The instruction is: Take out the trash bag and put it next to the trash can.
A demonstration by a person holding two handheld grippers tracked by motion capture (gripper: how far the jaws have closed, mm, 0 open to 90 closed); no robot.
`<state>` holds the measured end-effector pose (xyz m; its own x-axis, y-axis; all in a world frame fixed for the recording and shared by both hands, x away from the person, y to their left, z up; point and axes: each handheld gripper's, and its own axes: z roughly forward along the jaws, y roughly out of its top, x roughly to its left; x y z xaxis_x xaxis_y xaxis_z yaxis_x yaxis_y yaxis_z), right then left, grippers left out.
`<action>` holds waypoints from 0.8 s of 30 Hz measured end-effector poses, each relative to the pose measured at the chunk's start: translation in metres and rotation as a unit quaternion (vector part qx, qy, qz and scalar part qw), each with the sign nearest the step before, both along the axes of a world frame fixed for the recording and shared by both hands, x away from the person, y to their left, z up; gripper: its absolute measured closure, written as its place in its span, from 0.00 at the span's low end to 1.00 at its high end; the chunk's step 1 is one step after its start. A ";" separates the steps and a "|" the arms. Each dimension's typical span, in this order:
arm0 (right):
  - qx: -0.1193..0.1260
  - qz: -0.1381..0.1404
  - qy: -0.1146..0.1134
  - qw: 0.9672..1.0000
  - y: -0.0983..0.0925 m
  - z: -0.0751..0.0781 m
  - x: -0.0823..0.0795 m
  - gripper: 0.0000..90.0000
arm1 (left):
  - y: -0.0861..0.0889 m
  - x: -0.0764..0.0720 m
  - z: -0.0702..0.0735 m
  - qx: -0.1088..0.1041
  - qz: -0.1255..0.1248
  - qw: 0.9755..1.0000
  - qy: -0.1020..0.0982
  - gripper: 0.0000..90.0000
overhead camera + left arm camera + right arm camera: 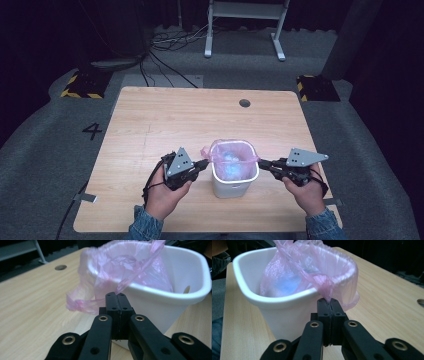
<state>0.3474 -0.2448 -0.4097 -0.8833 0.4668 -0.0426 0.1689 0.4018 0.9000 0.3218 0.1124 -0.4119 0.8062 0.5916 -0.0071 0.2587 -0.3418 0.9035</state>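
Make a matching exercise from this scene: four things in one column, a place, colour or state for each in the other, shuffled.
Things:
1. bag
2. bin
3. left gripper
4. hole in the table

Descriptions:
A. white, stands near the table's front edge
B. shut on the bag's edge
C. pink, lines the bin
D. round, near the table's far edge

Pairs: 1-C, 2-A, 3-B, 4-D

Loads of open wooden table (165, 120) behind and to both sides. Just the white bin (234, 186) with its pink bag (227, 156) parked mid-front, wedged between the left gripper (204, 163) and right gripper (261, 163). Narrow strip in front.
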 end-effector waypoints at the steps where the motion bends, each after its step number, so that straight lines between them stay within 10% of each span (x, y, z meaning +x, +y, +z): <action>1: 0.000 0.000 0.000 1.000 0.000 0.000 0.000 0.99 | 0.000 0.000 0.000 0.000 0.000 1.000 0.000 1.00; 6: 0.007 -0.004 0.008 1.000 -0.001 -0.007 -0.001 0.97 | -0.001 0.001 -0.005 -0.004 -0.006 1.000 0.010 1.00; 11: 0.007 -0.034 -0.006 0.999 -0.007 -0.005 -0.011 0.65 | -0.002 -0.001 -0.007 -0.005 -0.006 1.000 0.012 1.00; 24: -0.019 -0.003 0.048 0.999 -0.003 -0.011 -0.041 0.93 | -0.004 -0.002 -0.007 0.001 -0.009 1.000 0.014 0.99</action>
